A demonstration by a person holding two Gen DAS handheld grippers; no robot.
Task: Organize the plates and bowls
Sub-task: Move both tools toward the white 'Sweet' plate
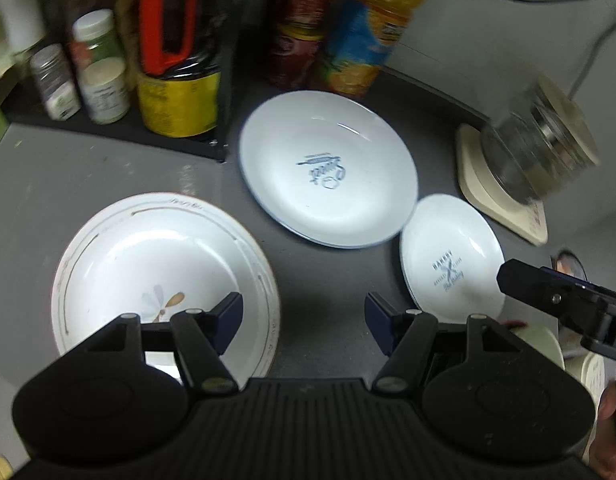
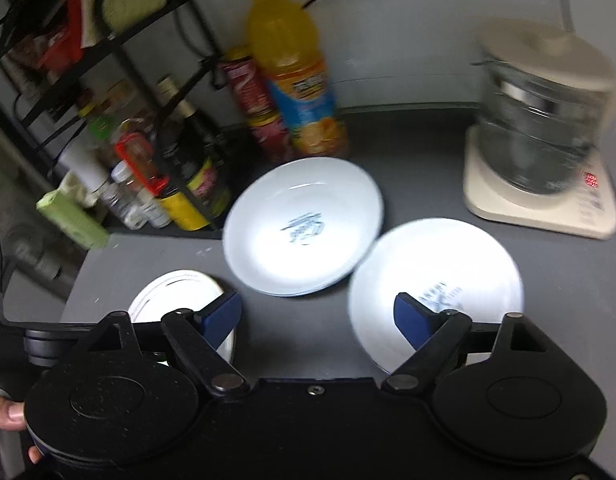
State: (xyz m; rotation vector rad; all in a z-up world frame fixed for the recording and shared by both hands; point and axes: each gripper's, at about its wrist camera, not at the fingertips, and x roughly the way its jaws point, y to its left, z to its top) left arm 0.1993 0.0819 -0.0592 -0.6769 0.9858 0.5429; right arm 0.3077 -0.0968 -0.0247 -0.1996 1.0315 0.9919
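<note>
Three white dishes lie on the grey counter [image 1: 324, 280]. A flower-patterned plate [image 1: 159, 272] is at the front left, also in the right wrist view [image 2: 179, 294]. A blue-rimmed bowl [image 1: 328, 168] sits in the middle [image 2: 303, 228]. A small plate with blue lettering [image 1: 452, 256] is at the right [image 2: 436, 280]. My left gripper [image 1: 303, 316] is open and empty, between the flower plate and the small plate. My right gripper [image 2: 318, 314] is open and empty above the counter, its right finger over the small plate; part of it shows at the right of the left wrist view [image 1: 564, 304].
A black rack [image 2: 107, 80] with jars, cans and bottles stands at the back left. An orange juice bottle [image 2: 295, 68] and a red can [image 2: 251, 100] stand behind the bowl. A glass kettle on a cream base [image 2: 544, 152] is at the back right.
</note>
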